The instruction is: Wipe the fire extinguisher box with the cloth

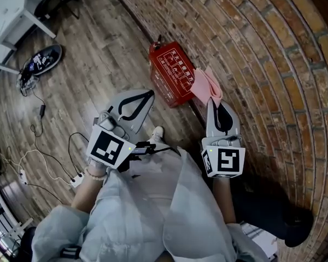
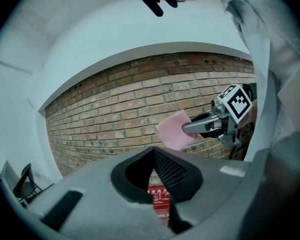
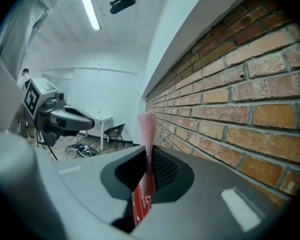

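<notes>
**Cloth in the right gripper, box ahead and below**

Grips a pink cloth (image 1: pixel 206 84) in the right gripper (image 1: pixel 212 101), jaws clenched on one edge, most of the cloth standing free beyond the tips. Holds the left gripper (image 1: pixel 148 95) closed on nothing, tips together, just short of the near left corner of the box (image 1: pixel 172 72).

Finds the box on the floor (image 1: pixel 93 64), set against the foot of the wall (image 1: pixel 273 48), long axis running along the wall and away from the person. Lies ahead of the right gripper, lower and a little to its left. Overlaps, at the near right corner, the cloth's free edge in the head view; no telling whether they touch. Puts the cloth-bearing right gripper nearest the lid's right side. Probably calls for a short reach forward, down and leftward, then strokes along the long axis.

Looks like red painted metal: a flat oblong with squared edges, white print and diagrams on the lid, a small dark fitting at the far end. Should wipe smoothly across the lid, with the edges and that fitting likely to snag.

Shows the cloth as thin and limp, with a fine waffle weave seen edge-on in the right gripper view. Rough brick with recessed mortar behind, worn planks below: best kept off the cloth.
</notes>
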Action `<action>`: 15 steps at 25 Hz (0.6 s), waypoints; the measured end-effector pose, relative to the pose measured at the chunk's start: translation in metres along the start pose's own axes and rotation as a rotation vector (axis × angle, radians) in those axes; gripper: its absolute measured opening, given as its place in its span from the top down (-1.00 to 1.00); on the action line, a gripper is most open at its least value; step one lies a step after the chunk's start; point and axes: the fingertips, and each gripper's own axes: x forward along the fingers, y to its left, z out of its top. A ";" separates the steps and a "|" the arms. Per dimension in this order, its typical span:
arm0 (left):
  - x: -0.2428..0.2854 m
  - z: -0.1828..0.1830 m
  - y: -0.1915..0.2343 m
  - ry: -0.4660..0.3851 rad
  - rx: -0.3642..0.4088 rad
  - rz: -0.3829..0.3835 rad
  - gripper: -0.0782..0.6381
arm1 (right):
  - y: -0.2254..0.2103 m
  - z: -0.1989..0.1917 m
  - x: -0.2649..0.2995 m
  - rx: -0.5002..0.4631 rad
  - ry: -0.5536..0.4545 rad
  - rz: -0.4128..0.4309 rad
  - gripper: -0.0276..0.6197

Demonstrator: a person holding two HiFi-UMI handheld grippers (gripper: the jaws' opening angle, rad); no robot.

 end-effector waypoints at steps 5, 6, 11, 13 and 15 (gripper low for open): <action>0.010 0.002 0.001 0.015 0.019 -0.013 0.81 | -0.011 -0.005 0.003 0.024 0.009 -0.016 0.86; 0.011 0.003 0.001 0.015 0.024 -0.017 0.81 | -0.012 -0.006 0.004 0.028 0.013 -0.019 0.86; 0.018 0.006 0.004 0.014 0.035 -0.037 0.81 | -0.017 -0.006 0.005 0.042 0.019 -0.041 0.86; 0.021 0.007 0.006 0.010 0.041 -0.052 0.81 | -0.018 -0.006 0.007 0.049 0.022 -0.056 0.86; 0.024 0.008 0.010 0.007 0.045 -0.069 0.81 | -0.020 -0.005 0.010 0.053 0.025 -0.072 0.86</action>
